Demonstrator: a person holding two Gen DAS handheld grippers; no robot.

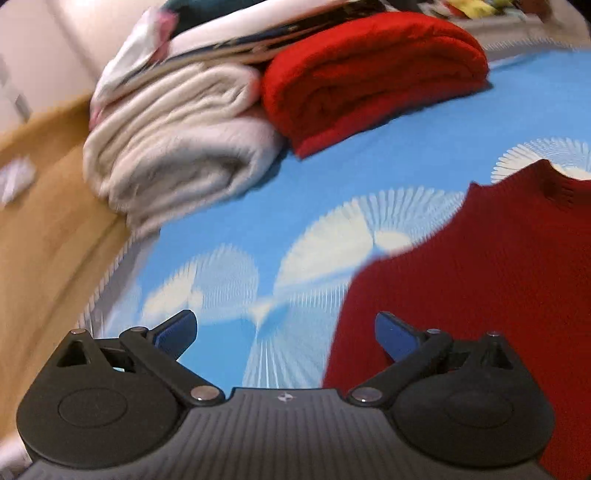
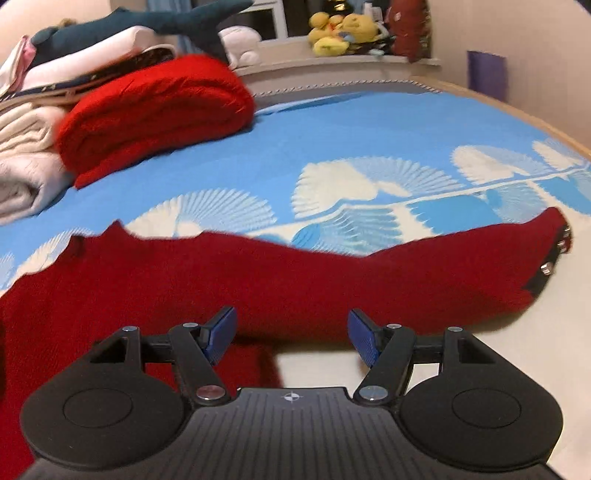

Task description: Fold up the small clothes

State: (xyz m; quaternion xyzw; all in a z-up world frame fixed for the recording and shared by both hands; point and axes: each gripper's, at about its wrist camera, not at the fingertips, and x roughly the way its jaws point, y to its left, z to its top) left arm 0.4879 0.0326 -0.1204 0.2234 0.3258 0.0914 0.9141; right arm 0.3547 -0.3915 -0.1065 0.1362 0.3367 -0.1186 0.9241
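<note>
A dark red knit sweater (image 2: pixel 229 273) lies spread flat on the blue and white patterned bedspread (image 2: pixel 369 133), one sleeve reaching out to the right with a dark cuff (image 2: pixel 550 266). In the left wrist view the sweater (image 1: pixel 480 280) fills the right side, its neckline at the far end. My left gripper (image 1: pixel 286 334) is open and empty, above the bedspread (image 1: pixel 369 155) by the sweater's left edge. My right gripper (image 2: pixel 291 338) is open and empty, just above the sweater's lower edge near the sleeve.
A folded bright red knit (image 1: pixel 373 74) and a folded cream blanket (image 1: pixel 177 147) are stacked at the far left of the bed, with more folded cloth on top. A shark plush (image 2: pixel 140 26) and yellow plush toys (image 2: pixel 343 29) sit behind. The wooden bed edge (image 1: pixel 48 236) runs at the left.
</note>
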